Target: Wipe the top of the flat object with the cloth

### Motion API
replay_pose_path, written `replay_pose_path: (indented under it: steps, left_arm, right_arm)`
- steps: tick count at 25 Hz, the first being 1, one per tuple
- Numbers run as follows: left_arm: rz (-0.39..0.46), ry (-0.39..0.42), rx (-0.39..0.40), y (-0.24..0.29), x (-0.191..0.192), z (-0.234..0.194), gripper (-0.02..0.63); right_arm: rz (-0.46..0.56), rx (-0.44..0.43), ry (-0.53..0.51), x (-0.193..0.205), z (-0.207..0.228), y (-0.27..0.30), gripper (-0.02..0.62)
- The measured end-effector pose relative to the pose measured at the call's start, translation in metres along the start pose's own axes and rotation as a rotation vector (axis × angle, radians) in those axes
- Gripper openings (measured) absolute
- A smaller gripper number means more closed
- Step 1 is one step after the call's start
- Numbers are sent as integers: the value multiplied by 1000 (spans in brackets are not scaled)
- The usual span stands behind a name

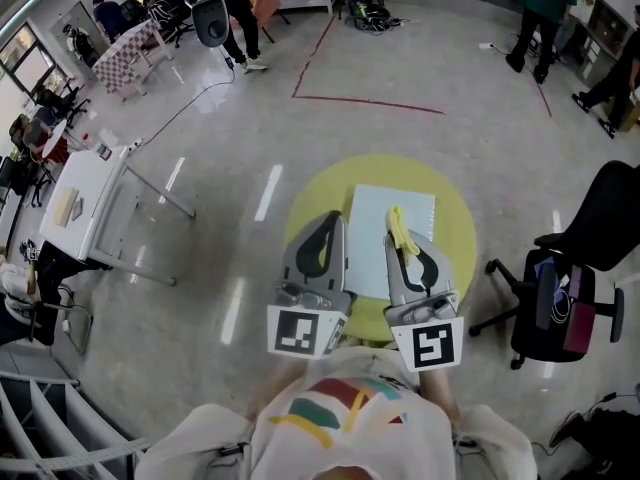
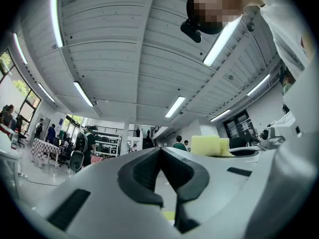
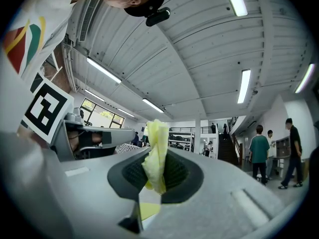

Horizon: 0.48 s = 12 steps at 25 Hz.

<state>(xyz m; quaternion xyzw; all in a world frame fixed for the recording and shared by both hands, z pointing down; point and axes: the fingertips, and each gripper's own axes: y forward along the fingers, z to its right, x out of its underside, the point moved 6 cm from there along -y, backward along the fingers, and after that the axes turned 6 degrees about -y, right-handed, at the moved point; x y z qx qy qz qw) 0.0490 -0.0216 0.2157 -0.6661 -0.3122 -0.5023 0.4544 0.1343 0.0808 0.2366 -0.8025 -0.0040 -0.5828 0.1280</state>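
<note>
Head view: a pale blue flat rectangular board lies on the round yellow counter. The right claw is over it and the left claw is at its left edge.
Left gripper view: the left claw is closed and empty.
Right gripper view: the right claw pinches a crumpled yellow cloth.

This is a big open work hall, like a lab or a workshop. The floor is grey and shiny, with red tape lines stuck on it. A white folding table stands at the left. A black office chair on wheels stands at the right. Far off, people stand about. High up is a white ceiling with long strip lights. Far back are shelves and stairs.
</note>
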Motion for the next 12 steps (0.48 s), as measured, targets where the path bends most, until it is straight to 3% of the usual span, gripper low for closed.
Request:
replay_pose_path:
  steps: [12]
  left_arm:
    - [3,-1,-5,-1,-1,-3,14]
  right_arm:
    - [2,1,-16,-1,-2,1,28]
